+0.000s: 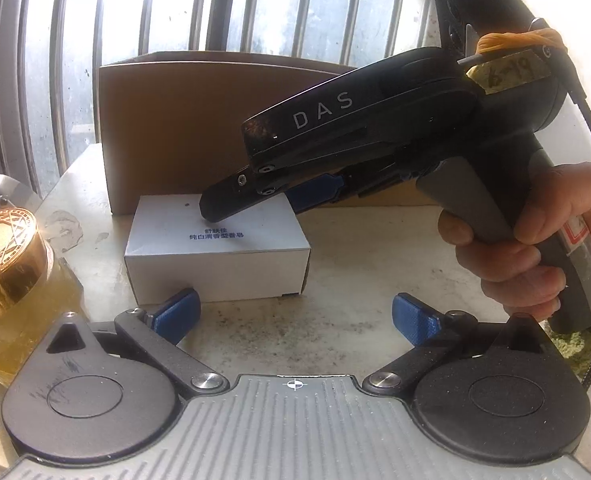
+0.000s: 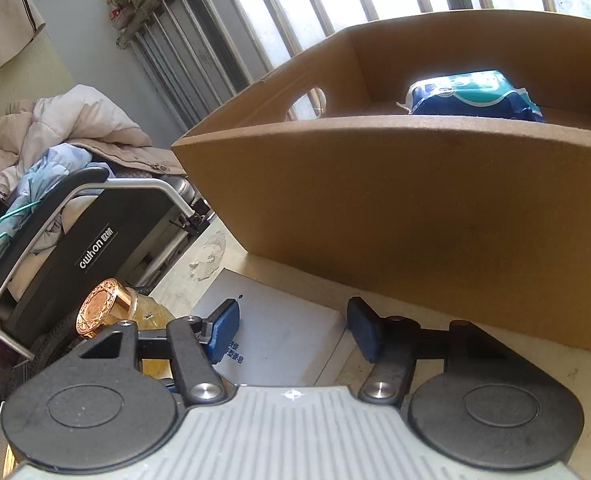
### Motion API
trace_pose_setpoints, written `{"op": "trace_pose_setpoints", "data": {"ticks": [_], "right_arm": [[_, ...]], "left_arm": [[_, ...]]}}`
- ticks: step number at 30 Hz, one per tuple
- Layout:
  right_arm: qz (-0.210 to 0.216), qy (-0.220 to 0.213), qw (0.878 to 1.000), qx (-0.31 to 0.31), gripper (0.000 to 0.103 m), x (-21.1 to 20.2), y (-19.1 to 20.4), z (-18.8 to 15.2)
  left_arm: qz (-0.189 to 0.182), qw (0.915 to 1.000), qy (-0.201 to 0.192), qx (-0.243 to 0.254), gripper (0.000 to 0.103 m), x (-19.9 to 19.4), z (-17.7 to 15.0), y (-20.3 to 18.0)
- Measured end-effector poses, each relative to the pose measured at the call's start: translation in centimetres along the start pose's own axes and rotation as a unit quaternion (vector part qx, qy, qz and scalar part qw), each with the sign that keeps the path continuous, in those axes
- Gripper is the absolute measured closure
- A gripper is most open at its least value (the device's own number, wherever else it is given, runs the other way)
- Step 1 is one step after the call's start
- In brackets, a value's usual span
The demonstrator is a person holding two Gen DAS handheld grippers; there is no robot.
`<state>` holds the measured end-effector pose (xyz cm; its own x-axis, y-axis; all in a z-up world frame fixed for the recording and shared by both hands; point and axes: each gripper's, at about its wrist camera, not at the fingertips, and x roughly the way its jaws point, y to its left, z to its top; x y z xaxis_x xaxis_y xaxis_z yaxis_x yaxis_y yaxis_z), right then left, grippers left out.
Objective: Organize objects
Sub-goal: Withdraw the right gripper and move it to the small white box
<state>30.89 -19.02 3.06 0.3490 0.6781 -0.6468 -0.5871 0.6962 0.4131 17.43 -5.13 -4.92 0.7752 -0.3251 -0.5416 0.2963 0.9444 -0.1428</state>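
**Both jaws spread over the white soap box**

Blue pads of the left gripper (image 1: 293,312) stand wide apart, holding nothing; its left pad sits just beside the near face of the white soap box (image 1: 219,248), though contact cannot be told. That box lies flat on the stained desk (image 1: 347,248), just in front of the cardboard box (image 1: 167,128), which stands toward the far edge by the barred window.

Over the soap box's top leans the right gripper (image 1: 271,198), held in the person's right hand (image 1: 531,256). From its own camera, the right gripper (image 2: 293,330) has its jaws spread, the pads straddling the white soap box (image 2: 287,336) without closing on it; touch cannot be judged.

Near the desk's left edge stands a jar (image 1: 11,276) of yellowish contents with a gold patterned lid. Inside the cardboard box (image 2: 395,200) lies a blue and white soft packet (image 2: 475,94).
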Motion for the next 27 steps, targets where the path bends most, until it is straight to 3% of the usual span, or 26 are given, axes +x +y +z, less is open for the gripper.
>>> {"op": "trace_pose_setpoints", "data": {"ticks": [6,19,27], "right_arm": [[0.017,0.035,0.999,-0.021,0.040,-0.6,1.0,-0.4],[0.026,0.033,0.998,-0.041,0.038,-1.9,1.5,-2.3],[0.018,0.013,1.000,-0.021,0.038,-5.5,-0.2,-5.0]], "left_arm": [[-0.012,0.9999,-0.001,-0.005,0.000,-0.5,-0.2,0.6],[-0.001,1.0000,0.008,0.001,0.000,-1.2,-0.3,-1.4],[-0.028,0.9988,0.023,0.034,0.000,-1.5,-0.8,-4.4]]}}
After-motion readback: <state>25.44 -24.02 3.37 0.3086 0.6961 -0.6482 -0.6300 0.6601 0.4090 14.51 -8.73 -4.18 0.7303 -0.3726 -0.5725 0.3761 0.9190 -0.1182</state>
